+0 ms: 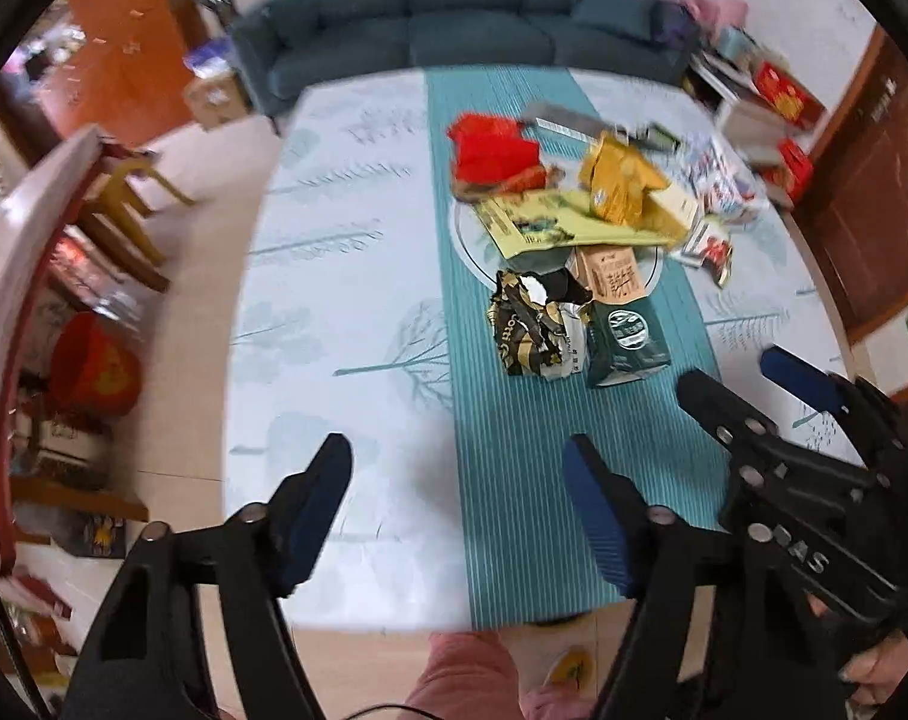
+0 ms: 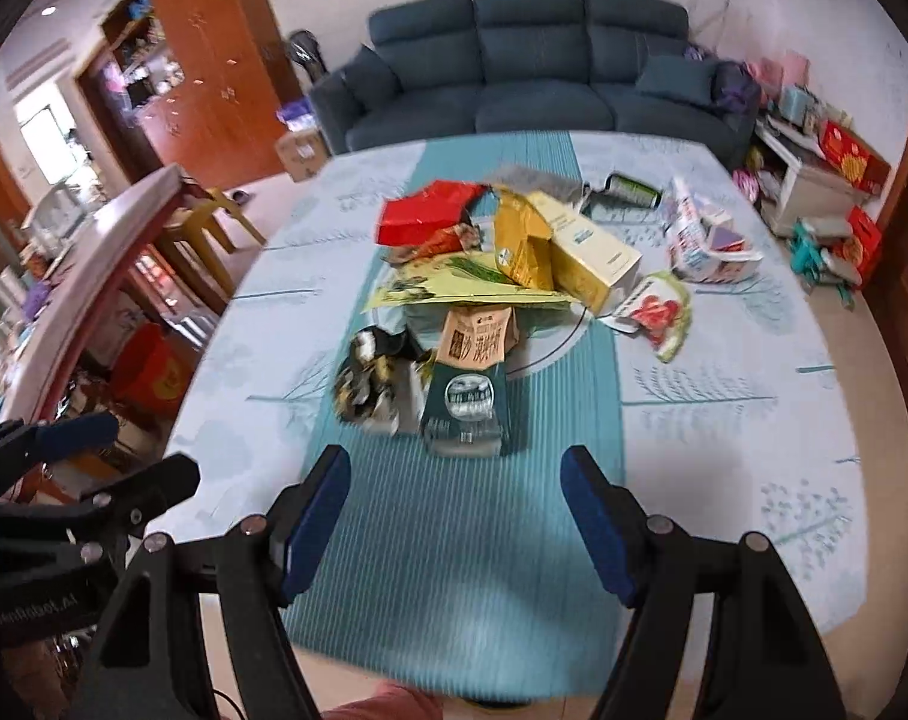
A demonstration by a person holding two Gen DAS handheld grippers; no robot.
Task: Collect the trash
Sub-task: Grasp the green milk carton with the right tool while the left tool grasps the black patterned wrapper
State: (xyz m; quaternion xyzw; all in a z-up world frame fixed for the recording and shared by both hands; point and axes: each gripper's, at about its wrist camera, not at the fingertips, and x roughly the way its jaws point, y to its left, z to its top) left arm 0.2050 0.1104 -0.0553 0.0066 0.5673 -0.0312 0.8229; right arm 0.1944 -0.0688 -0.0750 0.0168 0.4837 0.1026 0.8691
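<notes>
Trash [image 2: 484, 276] is not yet collected by my judgement: boxes, bags and wrappers lie heaped mid-counter [image 2: 724, 432], on its teal striped runner. Far behind stands a dark sofa [image 2: 532, 72]; clutter lines both walls. Near the counter's edge, left gripper [image 1: 457, 510] and right gripper [image 2: 454, 516] hover side by side, jaws apart, empty.

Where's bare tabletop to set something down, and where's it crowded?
Free: the striped runner between the table's near edge and the dark green box; the pale cloth left of the runner. Crowded: mid-table pile around the red bag and yellow box, plus wrappers to its right.
</notes>
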